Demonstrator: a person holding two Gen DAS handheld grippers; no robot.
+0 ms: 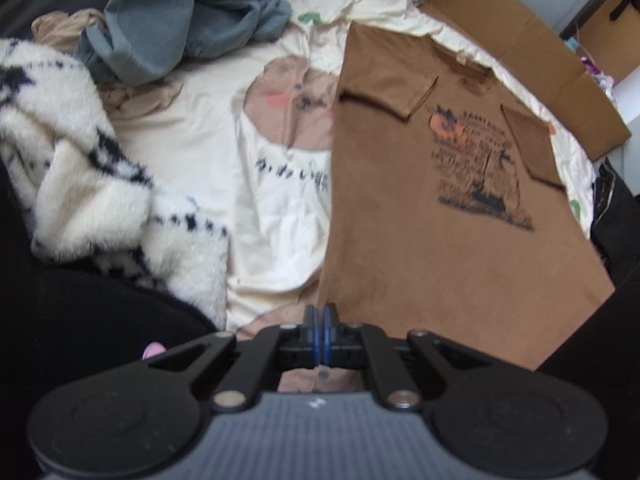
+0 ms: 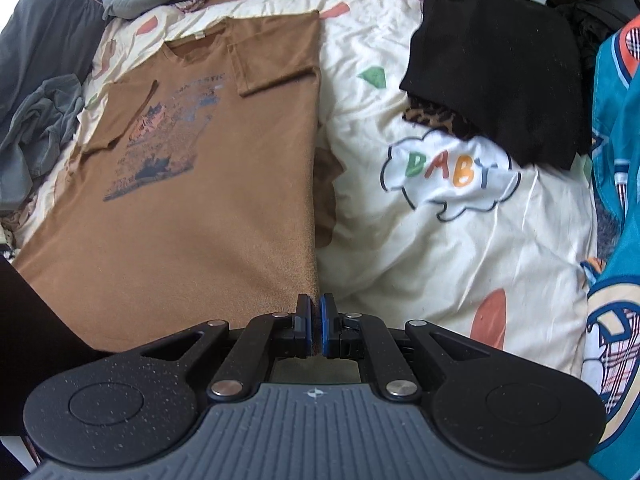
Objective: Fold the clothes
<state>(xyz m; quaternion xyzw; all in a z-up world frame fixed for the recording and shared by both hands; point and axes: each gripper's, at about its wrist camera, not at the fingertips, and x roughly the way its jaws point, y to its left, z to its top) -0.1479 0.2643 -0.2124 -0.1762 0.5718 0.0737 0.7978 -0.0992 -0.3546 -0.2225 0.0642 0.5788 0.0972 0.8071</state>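
T-shirt (image 2: 192, 208) flat on duvet (image 2: 440, 240) (folded stack (image 2: 500, 80) to its right)

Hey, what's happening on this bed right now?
A person is folding a brown T-shirt on a cream printed duvet, one gripper in each hand. The left gripper and right gripper each pinch a bottom corner, jaws shut. Both sleeves are already folded inward; unfolded clothes lie nearby.

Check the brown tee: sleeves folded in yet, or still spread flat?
Partly folded. Both sleeves of the brown T-shirt lie turned in over its chest, beside the print; the body lies full length on the duvet, bottom hem not folded up.
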